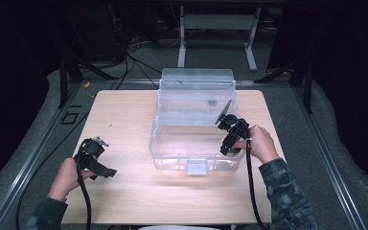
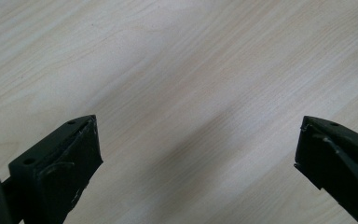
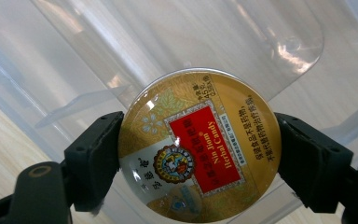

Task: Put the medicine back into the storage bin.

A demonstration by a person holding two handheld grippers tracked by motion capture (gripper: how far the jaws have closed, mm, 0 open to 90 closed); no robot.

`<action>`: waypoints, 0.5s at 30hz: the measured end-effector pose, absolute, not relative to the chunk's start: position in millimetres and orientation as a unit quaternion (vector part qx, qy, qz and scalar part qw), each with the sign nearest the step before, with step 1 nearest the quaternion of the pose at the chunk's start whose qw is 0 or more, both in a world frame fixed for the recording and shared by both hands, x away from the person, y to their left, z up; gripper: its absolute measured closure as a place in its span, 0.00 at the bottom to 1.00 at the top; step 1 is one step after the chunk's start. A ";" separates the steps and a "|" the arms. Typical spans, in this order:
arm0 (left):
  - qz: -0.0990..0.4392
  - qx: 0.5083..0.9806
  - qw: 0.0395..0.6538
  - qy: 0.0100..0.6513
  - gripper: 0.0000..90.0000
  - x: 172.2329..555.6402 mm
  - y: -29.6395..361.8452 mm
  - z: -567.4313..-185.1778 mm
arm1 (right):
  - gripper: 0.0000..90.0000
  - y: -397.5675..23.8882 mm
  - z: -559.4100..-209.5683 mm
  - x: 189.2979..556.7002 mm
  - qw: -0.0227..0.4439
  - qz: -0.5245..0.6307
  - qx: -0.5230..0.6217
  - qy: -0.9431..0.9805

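Pale wood makes up the surface (image 1: 124, 115) in the high view, with a clear plastic bin (image 1: 194, 139) at its middle, lid raised at the far side. The left hand-held gripper (image 1: 106, 171) rests on the surface well left of the bin, while the right hand-held gripper (image 1: 224, 120) reaches over the bin's right wall, holding a round tin (image 1: 224, 111) edge-on above its inside. In the left gripper view, the released jaws stand wide apart over bare wood grain (image 2: 182, 70). In the right gripper view, the right hand-held gripper (image 3: 199, 144) is clenched on a gold candy tin (image 3: 199, 144) with a red label, the bin's clear plastic (image 3: 121, 46) behind it.
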State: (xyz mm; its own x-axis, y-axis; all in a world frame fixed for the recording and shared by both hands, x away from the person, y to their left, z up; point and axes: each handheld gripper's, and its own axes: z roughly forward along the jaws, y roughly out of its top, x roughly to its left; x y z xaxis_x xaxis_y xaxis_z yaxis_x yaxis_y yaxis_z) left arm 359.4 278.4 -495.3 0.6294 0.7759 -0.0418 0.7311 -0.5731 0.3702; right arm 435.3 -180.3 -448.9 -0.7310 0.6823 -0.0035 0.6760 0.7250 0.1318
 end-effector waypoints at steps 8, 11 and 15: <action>0.064 0.885 0.179 0.426 0.00 359.7 278.4 -494.4 | 0.22 -180.9 -454.5 433.6 0.019 0.057 0.367 0.928; 0.065 0.885 0.178 0.425 0.00 360.1 278.9 -493.7 | 0.22 -181.1 -454.6 433.3 0.020 0.053 0.365 0.929; 0.065 0.885 0.177 0.425 0.00 360.2 278.6 -493.8 | 0.22 -181.6 -454.0 433.1 0.015 0.048 0.365 0.930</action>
